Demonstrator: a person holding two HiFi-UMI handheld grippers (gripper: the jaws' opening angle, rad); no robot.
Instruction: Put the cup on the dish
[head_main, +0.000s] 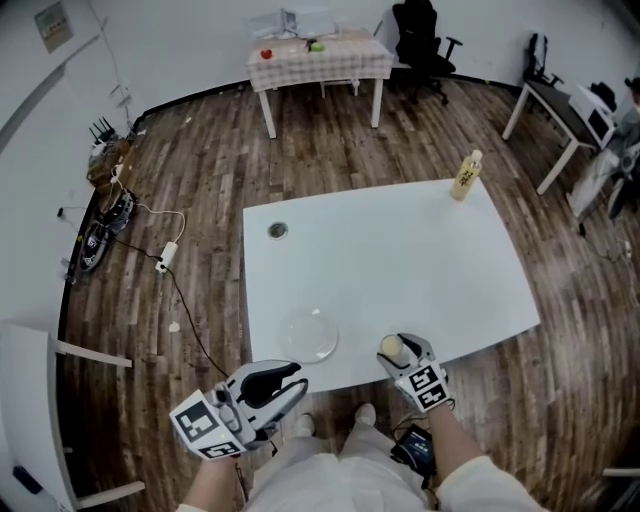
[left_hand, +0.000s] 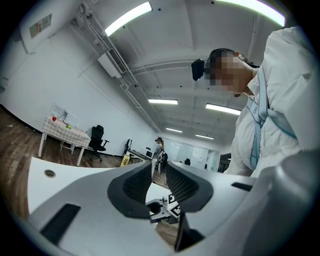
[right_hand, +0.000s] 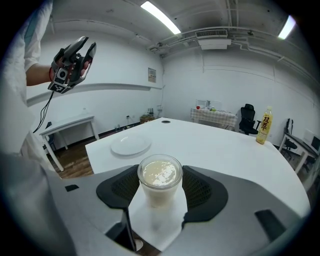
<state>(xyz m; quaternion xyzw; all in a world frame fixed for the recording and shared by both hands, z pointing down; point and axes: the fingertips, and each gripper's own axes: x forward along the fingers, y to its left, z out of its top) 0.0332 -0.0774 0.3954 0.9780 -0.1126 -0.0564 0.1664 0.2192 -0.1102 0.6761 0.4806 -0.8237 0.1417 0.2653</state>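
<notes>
Fingers (right_hand: 200, 192) prob. on cup (right_hand: 160, 177); base indistinct

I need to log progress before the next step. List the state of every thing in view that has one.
cup: upright, filled with pale liquid, on the table, not yet on the dish.
dish: empty, flat on the table.
right gripper: closed on the cup.
left gripper: jaws slightly apart, empty.
bottle: upright at the table's far corner.

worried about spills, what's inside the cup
A pale, creamy liquid fills the cup almost to its rim. The liquid is opaque, so anything beneath its surface is hidden.
</notes>
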